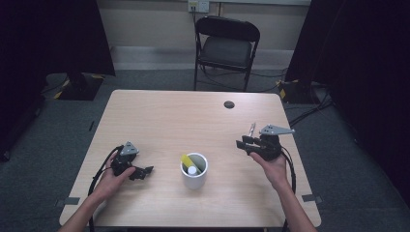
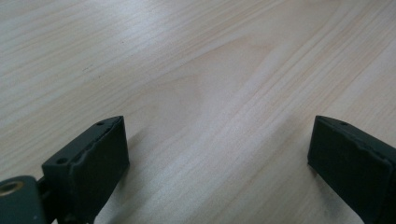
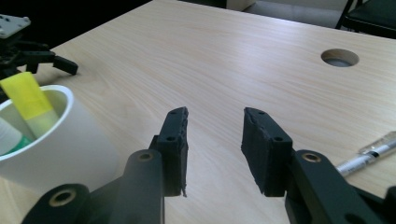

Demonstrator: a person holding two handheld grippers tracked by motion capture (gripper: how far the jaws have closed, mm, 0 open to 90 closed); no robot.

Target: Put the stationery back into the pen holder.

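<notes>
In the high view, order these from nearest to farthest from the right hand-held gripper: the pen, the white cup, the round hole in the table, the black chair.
From the right hand-held gripper:
1. Pen, lying on the table right beside it.
2. White cup, toward the table's middle.
3. Round hole, near the far edge; about as close as the cup, hard to call.
4. Black chair, beyond the table.

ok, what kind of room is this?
Probably a lab or recording room: dark curtains at both sides, cables across grey carpet, and one wooden table with a folding chair behind it.
</notes>
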